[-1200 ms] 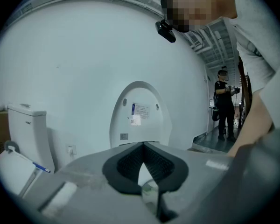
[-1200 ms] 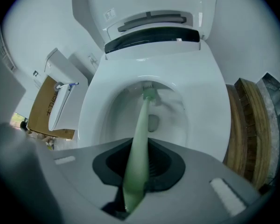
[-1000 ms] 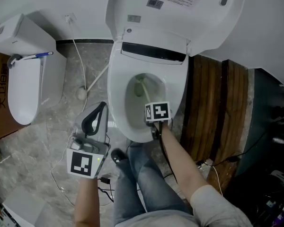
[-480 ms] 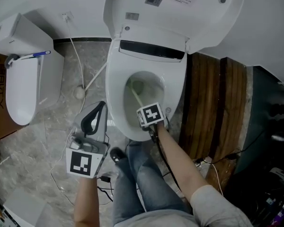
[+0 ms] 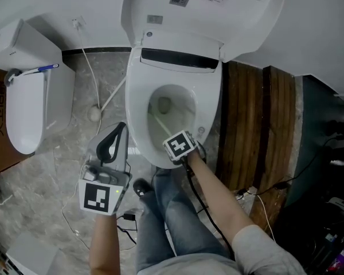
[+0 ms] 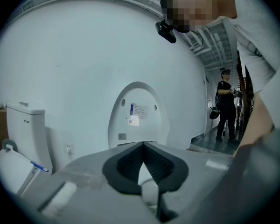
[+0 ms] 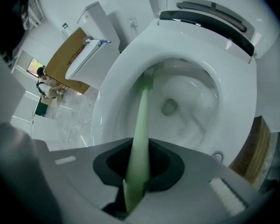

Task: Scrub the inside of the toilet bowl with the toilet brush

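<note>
- The right gripper (image 7: 136, 174), bottom centre, is pinching the toilet brush (image 7: 143, 115) by its handle end; it looks light and slightly bendy.
- The left gripper (image 6: 142, 167) is idling, jaws pressed together, empty.

Grey left claw (image 5: 124, 126) bears a black-white marker cube (image 5: 97, 198); jeans (image 5: 172, 222) blue.

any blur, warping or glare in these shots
Right gripper view: fisheye bends the toilet bowl rim, corners go black, the green toilet brush handle is soft up close. Left gripper view: same round black border, raised lid sharp. Head view: evenly lit, little warping, no harsh glare.
</note>
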Tool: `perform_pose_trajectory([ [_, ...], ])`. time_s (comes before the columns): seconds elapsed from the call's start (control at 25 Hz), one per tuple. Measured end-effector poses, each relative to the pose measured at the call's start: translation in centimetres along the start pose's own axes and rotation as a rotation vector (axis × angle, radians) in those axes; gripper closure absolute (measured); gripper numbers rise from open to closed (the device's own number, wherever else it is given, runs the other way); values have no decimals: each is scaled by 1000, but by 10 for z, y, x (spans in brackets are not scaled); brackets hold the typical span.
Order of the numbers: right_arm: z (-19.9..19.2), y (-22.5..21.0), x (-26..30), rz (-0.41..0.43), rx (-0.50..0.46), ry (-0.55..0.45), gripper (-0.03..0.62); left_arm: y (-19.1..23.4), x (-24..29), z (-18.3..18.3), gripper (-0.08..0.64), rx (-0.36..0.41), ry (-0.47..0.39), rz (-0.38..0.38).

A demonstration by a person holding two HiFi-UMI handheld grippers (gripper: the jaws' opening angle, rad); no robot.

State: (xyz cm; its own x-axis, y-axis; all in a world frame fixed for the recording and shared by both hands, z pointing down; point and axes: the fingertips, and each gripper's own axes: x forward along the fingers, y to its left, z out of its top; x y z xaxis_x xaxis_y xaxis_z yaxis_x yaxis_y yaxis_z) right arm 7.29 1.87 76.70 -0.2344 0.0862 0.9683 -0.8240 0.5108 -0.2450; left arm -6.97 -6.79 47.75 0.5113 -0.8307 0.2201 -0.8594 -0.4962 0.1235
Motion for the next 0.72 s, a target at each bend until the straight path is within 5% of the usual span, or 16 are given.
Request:
perform_pose_trajectory([
  [0.72, -50, 11, -13, -86, -229, 68, 548, -27, -11, 9, 571, 23, -19, -52],
])
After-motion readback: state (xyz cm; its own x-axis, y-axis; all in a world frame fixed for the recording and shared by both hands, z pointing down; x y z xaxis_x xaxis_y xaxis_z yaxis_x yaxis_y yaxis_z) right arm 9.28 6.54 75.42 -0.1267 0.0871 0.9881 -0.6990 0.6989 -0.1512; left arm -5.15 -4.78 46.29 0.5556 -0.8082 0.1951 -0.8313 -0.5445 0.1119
